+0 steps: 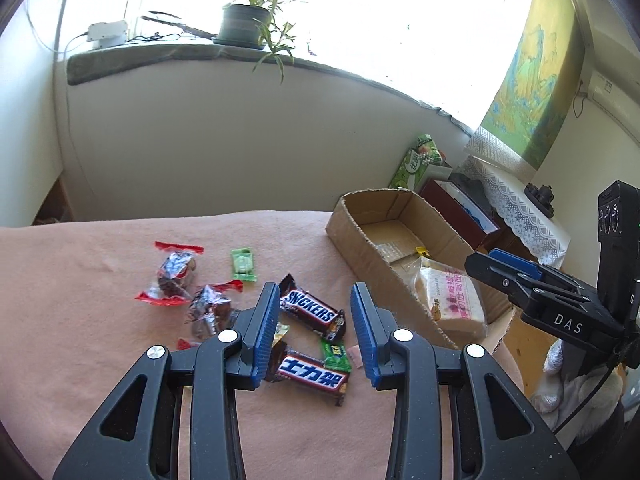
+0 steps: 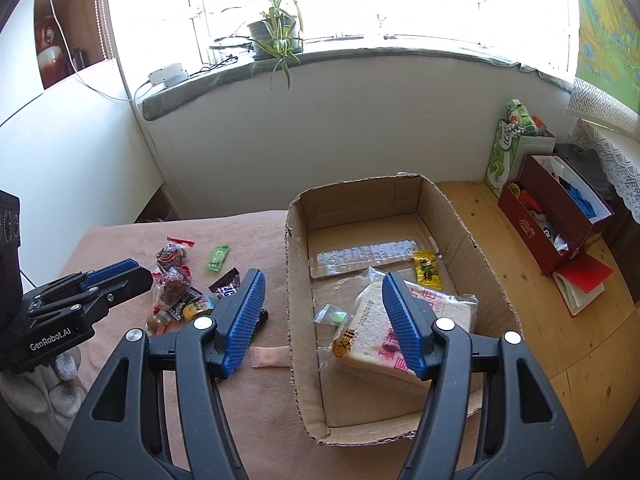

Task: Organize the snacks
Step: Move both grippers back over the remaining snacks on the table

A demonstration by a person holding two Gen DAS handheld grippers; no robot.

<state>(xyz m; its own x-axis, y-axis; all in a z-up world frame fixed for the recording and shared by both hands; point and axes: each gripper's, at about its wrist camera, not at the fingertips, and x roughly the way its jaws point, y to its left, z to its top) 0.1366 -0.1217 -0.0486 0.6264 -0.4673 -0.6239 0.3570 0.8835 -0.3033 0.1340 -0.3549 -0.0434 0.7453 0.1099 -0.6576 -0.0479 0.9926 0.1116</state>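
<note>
Two blue-padded tongs hang over the pink blanket. Left gripper has its jaws a little apart, holding nothing, above two Snickers bars and a green candy in the middle of the blanket. Right gripper is open wider and empty, over the near left wall of the cardboard box. That box sits at the blanket's right edge, and a wrapped bread slice and a yellow candy lie inside.
</note>
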